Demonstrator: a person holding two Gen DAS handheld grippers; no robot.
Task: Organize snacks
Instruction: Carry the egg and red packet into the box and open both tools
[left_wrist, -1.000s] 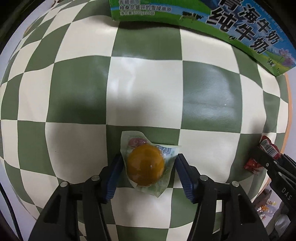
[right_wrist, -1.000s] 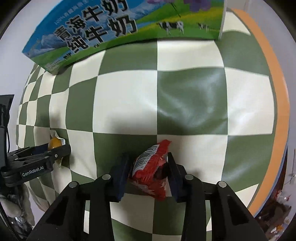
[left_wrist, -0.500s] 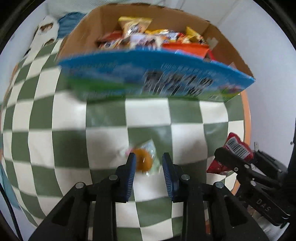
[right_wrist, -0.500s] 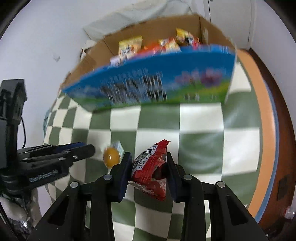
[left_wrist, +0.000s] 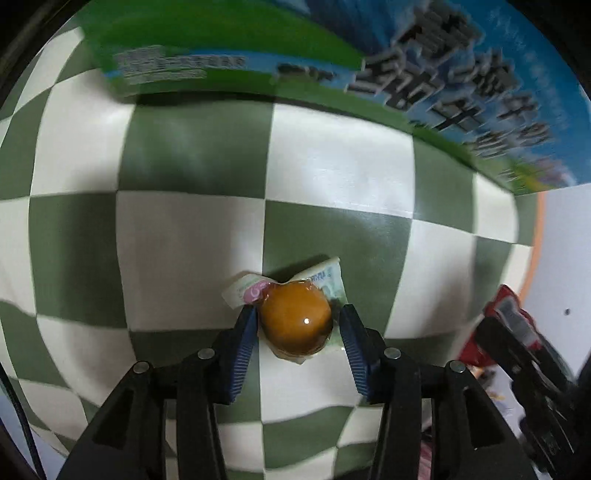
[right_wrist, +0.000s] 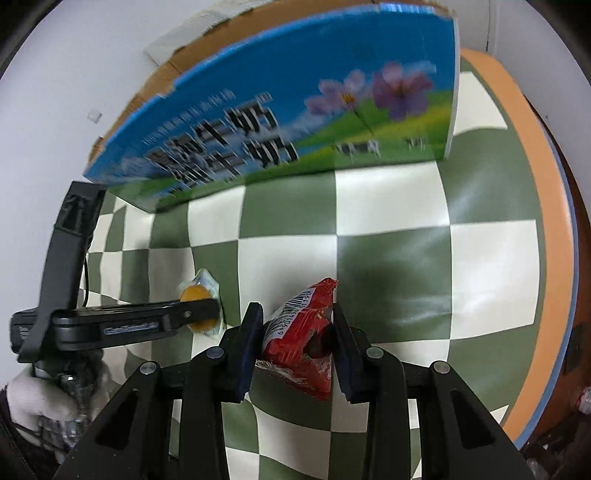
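Note:
My left gripper (left_wrist: 297, 326) is shut on an orange round snack in a clear wrapper (left_wrist: 295, 321), held over the green and cream checkered table. It also shows in the right wrist view (right_wrist: 197, 308), with the left gripper (right_wrist: 207, 310) at the left. My right gripper (right_wrist: 297, 332) is shut on a red snack packet (right_wrist: 301, 341). The packet shows at the right edge of the left wrist view (left_wrist: 506, 321). The blue and green milk carton box (right_wrist: 295, 118) stands at the back; its inside is hidden.
The checkered tablecloth (right_wrist: 391, 236) has an orange border (right_wrist: 543, 206) at the right, where the table ends. A white wall (right_wrist: 74, 74) stands behind the box. The box front (left_wrist: 443, 74) is close ahead of the left gripper.
Both grippers have dropped lower and come closer to the box front, so the snacks inside the box have gone out of sight. Both still hold their snacks.

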